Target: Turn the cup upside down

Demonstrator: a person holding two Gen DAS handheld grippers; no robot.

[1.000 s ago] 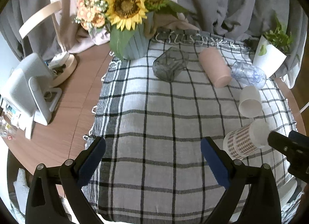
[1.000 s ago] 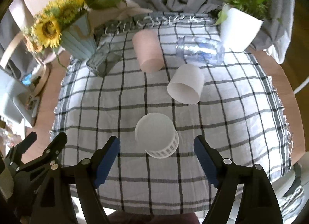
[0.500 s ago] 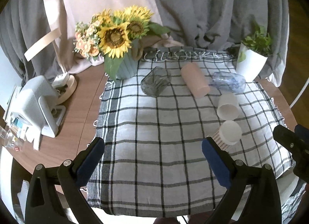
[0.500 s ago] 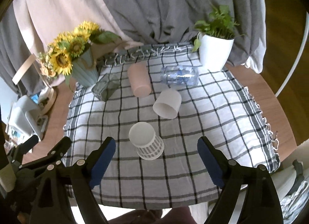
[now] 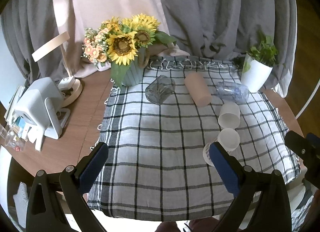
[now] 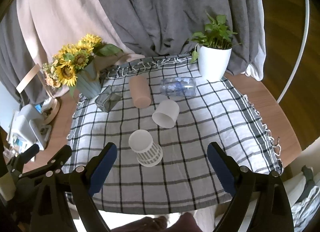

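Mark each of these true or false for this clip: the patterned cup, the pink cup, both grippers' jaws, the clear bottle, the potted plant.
1. The patterned cup stands upside down on the checked cloth. True.
2. The pink cup stands upright. False: it lies on its side, as does the plain white cup.
3. The right gripper has its jaws shut on the patterned cup. False: its jaws are open and empty, and the cup stands apart from them.
4. The left gripper has its jaws open and holds nothing. True.
5. The clear bottle lies on its side near the potted plant. True.
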